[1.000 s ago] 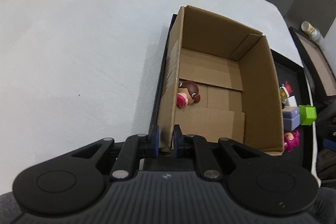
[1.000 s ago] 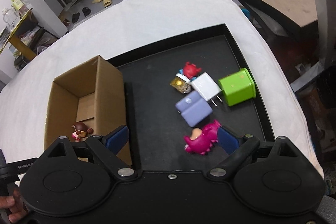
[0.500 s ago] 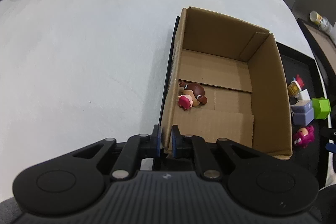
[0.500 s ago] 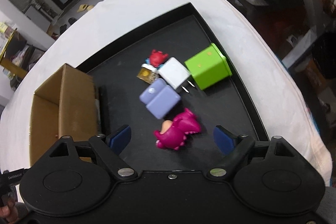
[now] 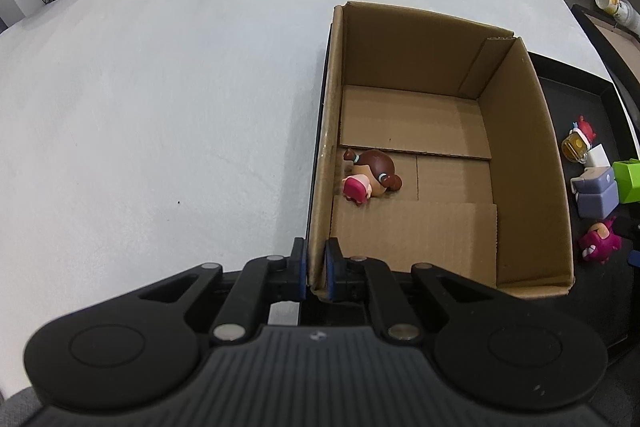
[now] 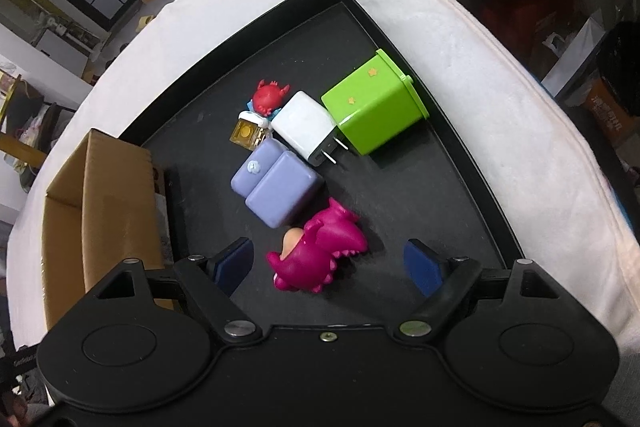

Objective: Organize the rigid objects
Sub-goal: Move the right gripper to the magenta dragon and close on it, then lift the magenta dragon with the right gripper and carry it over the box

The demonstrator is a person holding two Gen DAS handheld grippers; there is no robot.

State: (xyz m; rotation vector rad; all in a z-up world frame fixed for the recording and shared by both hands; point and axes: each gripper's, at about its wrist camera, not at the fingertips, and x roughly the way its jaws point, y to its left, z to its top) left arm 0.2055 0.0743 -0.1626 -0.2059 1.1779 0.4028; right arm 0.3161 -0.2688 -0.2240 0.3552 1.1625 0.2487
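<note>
Cardboard box [image 5: 516,163] plus loose toys and chargers on black tray [image 6: 460,155]

Box open, upright on tray's left part, brown-haired doll [image 5: 370,175] lying inside by left wall. On tray floor: magenta dino figure [image 6: 320,251] on its side, lilac block [image 6: 278,189], white plug charger [image 6: 308,129] touching green cube [image 6: 374,107], red crab figure [image 6: 268,97], amber mug charm [image 6: 248,133].

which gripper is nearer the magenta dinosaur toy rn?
Right. The right gripper is open with the magenta dinosaur toy between its pads, untouched. The left gripper is shut on the cardboard box wall, across the box from the toy.
</note>
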